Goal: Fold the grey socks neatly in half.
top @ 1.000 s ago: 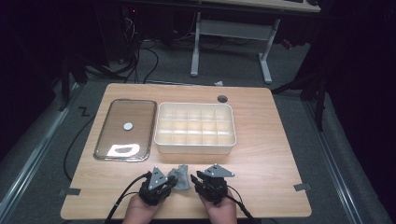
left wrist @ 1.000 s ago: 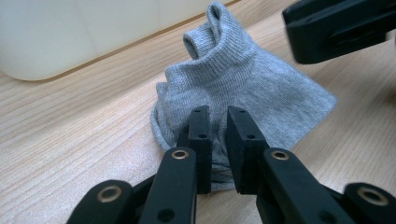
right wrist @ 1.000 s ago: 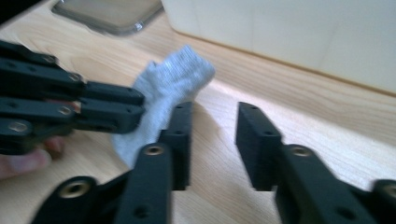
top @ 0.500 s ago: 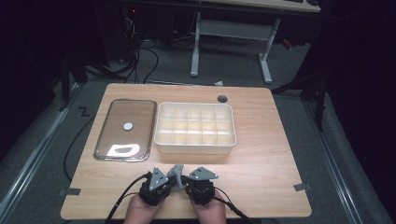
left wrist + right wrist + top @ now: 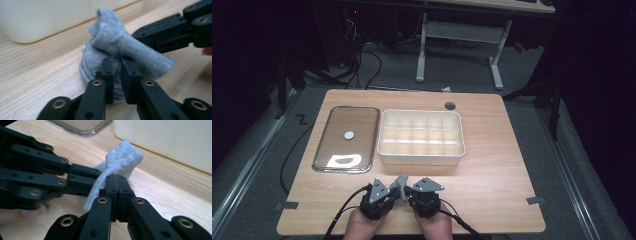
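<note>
A small grey sock [image 5: 402, 183] lies bunched on the wooden table near its front edge, with one end standing up. My left gripper [image 5: 117, 62] is shut on its lower folds, and cloth shows in the narrow gap between the jaws. My right gripper [image 5: 116, 178] is shut on the other side of the sock [image 5: 120, 160], jaws pressed together. In the high view the left gripper [image 5: 392, 194] and the right gripper [image 5: 410, 194] meet at the sock, each held by a hand. The right gripper [image 5: 147, 37] reaches the sock [image 5: 110, 40] from the right.
A white box with several compartments [image 5: 421, 150] stands just behind the sock. To its left lies a clear lid [image 5: 346, 139] with a round knob. A cable hole [image 5: 450, 106] sits at the table's back. Bare wood stretches to the right of the grippers.
The right gripper has slid left toward the left gripper, so both now meet at the sock. The sock is bunched tighter between them.
</note>
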Motion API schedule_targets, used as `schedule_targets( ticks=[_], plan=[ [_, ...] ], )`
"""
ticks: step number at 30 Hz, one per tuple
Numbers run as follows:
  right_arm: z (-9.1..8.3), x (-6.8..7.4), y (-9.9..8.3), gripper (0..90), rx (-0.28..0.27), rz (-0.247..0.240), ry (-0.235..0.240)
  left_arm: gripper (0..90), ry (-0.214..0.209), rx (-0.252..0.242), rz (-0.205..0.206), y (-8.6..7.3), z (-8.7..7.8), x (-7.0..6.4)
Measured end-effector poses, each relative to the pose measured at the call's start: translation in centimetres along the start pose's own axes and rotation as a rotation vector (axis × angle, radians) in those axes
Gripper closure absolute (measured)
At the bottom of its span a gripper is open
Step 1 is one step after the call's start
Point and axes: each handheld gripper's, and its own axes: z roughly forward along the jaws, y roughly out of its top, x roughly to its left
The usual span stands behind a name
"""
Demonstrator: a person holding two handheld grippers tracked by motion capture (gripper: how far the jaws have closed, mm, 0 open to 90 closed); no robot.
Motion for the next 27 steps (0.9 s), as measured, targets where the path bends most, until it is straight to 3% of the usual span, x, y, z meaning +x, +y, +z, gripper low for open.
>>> schedule_targets(
  ticks=[3, 8, 12, 17, 27],
  plan=[
    [-0.1, -0.4, -0.2, 90.0, -0.003, 0.015, -0.005, 80.3, -0.016, -0.07, -0.049, 0.2, -1.5, 0.6],
    [-0.2, -0.8, -0.4, 89.9, -0.007, 0.029, -0.007, 81.6, 0.026, -0.12, -0.065, 0.3, -3.4, 2.1],
    [-0.2, -0.8, -0.7, 89.8, -0.005, 0.033, -0.003, 83.5, 0.076, -0.039, -0.077, -0.1, -2.9, 3.3],
    [-0.1, -0.9, -0.9, 89.5, -0.002, 0.043, 0.0, 83.6, 0.077, 0.052, -0.041, -0.4, -1.3, 2.8],
    [0.1, -0.8, -0.4, 88.9, -0.006, 0.046, 0.008, 84.8, 0.031, 0.072, -0.006, -0.4, -0.6, 1.2]
  ],
)
